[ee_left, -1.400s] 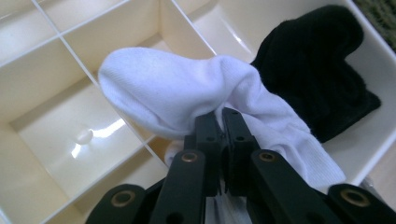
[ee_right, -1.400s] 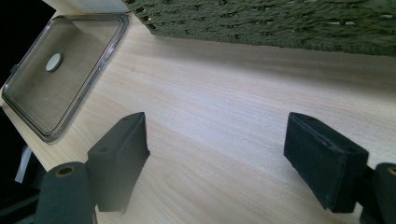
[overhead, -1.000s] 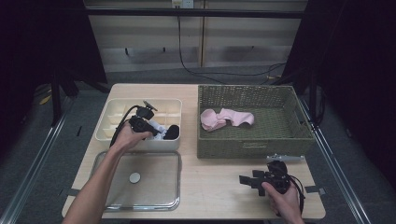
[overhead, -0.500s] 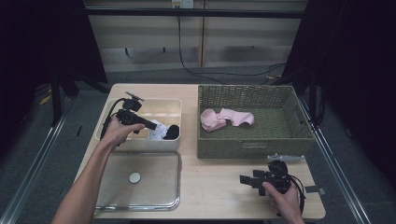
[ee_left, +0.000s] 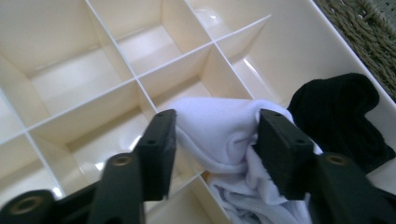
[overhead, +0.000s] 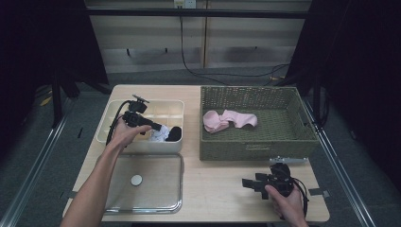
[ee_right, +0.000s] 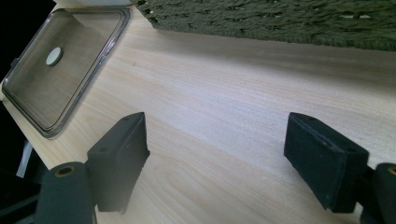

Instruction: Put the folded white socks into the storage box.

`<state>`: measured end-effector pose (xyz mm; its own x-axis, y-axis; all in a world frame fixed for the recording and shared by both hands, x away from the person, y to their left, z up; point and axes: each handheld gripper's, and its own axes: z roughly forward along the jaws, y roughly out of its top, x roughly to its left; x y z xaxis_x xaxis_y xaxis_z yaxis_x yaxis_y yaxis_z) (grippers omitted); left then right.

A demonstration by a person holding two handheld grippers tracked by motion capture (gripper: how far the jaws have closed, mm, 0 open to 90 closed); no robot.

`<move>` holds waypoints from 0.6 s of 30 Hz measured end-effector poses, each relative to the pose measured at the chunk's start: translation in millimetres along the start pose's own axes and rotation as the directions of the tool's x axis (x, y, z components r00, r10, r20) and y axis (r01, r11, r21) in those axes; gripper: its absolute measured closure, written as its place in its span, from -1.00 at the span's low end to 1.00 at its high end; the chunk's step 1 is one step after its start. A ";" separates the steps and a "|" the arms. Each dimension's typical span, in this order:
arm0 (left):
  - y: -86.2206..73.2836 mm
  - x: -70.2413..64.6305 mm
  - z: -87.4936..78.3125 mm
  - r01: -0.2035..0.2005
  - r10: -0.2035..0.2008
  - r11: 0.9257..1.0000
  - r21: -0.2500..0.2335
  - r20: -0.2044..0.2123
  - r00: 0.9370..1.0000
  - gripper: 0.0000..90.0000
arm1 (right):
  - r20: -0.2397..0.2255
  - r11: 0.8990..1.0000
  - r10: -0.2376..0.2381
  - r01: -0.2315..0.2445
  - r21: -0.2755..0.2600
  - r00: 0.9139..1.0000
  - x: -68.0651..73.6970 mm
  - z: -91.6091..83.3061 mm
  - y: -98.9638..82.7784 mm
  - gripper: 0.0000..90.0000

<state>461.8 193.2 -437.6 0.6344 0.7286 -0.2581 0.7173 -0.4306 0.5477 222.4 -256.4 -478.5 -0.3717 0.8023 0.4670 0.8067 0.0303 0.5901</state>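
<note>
Left gripper (ee_left: 212, 144) fingers (ee_left: 156, 149) just opened, now spread either side of the white sock (ee_left: 219, 135), centre frame; pads look clear of it, hard to say. Sock sits in a divider box (overhead: 118, 137) compartment, black sock (ee_left: 343, 119) just right. Right gripper (ee_right: 224, 158) fingers spread wide over bare table (ee_right: 224, 93), clear lid (ee_right: 60, 60) upper left, wicker basket (ee_right: 280, 21) along top.

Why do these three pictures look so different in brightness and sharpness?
High view: the table is lit, the room around it nearly black. Left gripper view: bright glare on the divided box, the white sock slightly washed out, the near jaws soft. Right gripper view: a pale sheen on the wood, the clear lid dim, the jaws blurred.
</note>
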 end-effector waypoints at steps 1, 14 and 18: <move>0.0 1.4 -1.8 -0.010 0.010 1.000 0.003 0.037 0.999 0.28 | 0.001 1.000 0.000 0.000 0.001 1.000 -0.1 0.1 0.0 -0.52; 0.0 -10.0 -5.4 -0.035 0.034 0.999 0.020 0.031 0.999 0.85 | 0.005 1.000 0.007 -0.007 0.003 1.000 -1.2 -0.6 -1.0 -0.52; -3.6 -8.8 -9.0 -0.059 0.056 0.996 0.066 0.039 0.998 0.87 | 0.005 1.000 0.010 -0.010 0.002 1.000 -1.1 -0.6 -0.9 -0.52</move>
<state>451.0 193.1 -430.2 0.6843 0.6821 -0.2578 0.6964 -0.5066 0.5084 221.8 -257.6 -479.1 -0.3615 0.8054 0.4698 0.8114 0.0236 0.5840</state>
